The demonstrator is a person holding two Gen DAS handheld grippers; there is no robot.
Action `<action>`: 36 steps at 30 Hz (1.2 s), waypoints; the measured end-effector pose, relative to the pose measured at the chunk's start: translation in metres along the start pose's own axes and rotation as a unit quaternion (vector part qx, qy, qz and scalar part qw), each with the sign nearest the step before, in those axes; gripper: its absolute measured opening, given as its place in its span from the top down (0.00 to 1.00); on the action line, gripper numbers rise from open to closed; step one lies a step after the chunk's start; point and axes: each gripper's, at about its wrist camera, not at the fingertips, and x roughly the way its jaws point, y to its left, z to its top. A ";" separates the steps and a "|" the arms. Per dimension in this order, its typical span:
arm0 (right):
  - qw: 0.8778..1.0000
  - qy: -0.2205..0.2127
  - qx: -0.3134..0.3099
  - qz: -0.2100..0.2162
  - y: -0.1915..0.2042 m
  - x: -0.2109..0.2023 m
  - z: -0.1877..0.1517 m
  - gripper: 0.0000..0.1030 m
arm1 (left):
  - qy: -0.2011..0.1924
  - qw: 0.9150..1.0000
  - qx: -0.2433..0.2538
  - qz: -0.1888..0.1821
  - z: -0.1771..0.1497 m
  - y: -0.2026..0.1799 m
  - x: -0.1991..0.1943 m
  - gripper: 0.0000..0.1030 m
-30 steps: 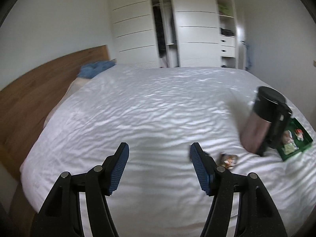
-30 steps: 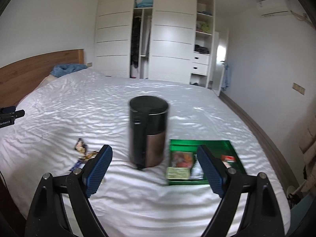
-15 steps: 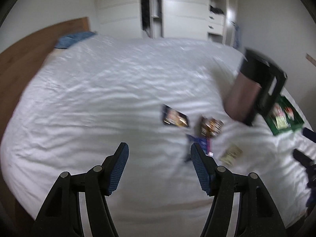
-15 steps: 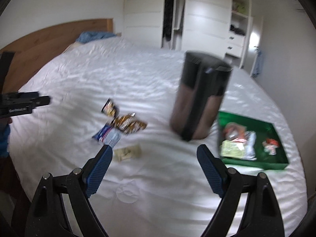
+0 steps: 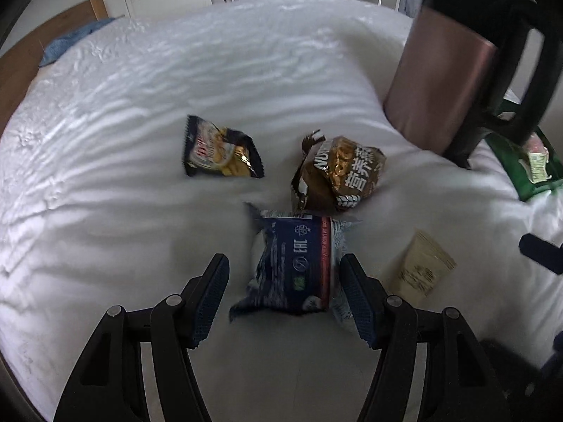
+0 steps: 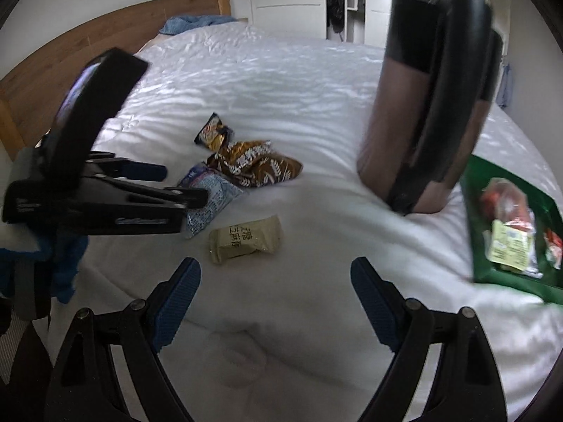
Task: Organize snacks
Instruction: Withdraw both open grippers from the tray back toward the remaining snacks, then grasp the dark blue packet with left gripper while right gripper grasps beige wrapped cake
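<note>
Several snack packets lie on the white bed. A blue packet (image 5: 299,267) sits between the open fingers of my left gripper (image 5: 285,281), not pinched. A brown packet (image 5: 337,172), a black packet (image 5: 220,151) and a beige packet (image 5: 420,269) lie around it. In the right wrist view the left gripper (image 6: 169,183) reaches over the blue packet (image 6: 207,200), with the beige packet (image 6: 246,239) just ahead of my open, empty right gripper (image 6: 274,285). A green tray (image 6: 475,190) holding a few snacks lies at the right.
A tall bronze and black jug (image 6: 422,119) stands on the bed between the packets and the tray; it also shows in the left wrist view (image 5: 447,81). A wooden headboard (image 6: 70,56) runs along the left. White wardrobes stand beyond the bed.
Both grippers have dropped and moved in towards the packets. The left gripper now straddles the blue packet, which earlier lay well ahead of it. Both stay open.
</note>
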 end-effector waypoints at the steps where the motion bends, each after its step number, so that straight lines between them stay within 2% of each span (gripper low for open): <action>1: 1.000 0.003 -0.002 0.004 0.000 0.006 0.001 0.00 | 0.002 1.000 -0.003 0.001 0.002 0.001 0.005 0.40; 5: 1.000 0.014 -0.013 0.019 0.004 0.028 0.004 0.00 | 0.016 1.000 -0.008 -0.003 0.005 0.006 0.021 0.26; 12: 0.999 0.029 -0.035 0.028 0.010 0.058 0.011 0.00 | 0.041 0.999 -0.020 -0.024 0.005 0.029 0.041 0.17; 18: 0.998 0.034 -0.047 0.039 0.015 0.077 0.018 0.00 | 0.055 0.998 0.007 -0.019 0.003 0.038 0.051 0.02; 24: 0.997 0.040 -0.049 0.042 0.016 0.089 0.020 0.00 | 0.056 0.998 0.008 -0.023 -0.002 0.041 0.055 0.01; 29: 0.997 0.042 -0.047 0.047 0.014 0.095 0.019 0.00 | 0.051 0.999 0.008 -0.012 -0.008 0.037 0.056 0.01; 36: 0.997 0.037 -0.043 0.056 0.011 0.096 0.017 0.00 | 0.067 0.998 0.009 -0.008 -0.006 0.027 0.060 0.01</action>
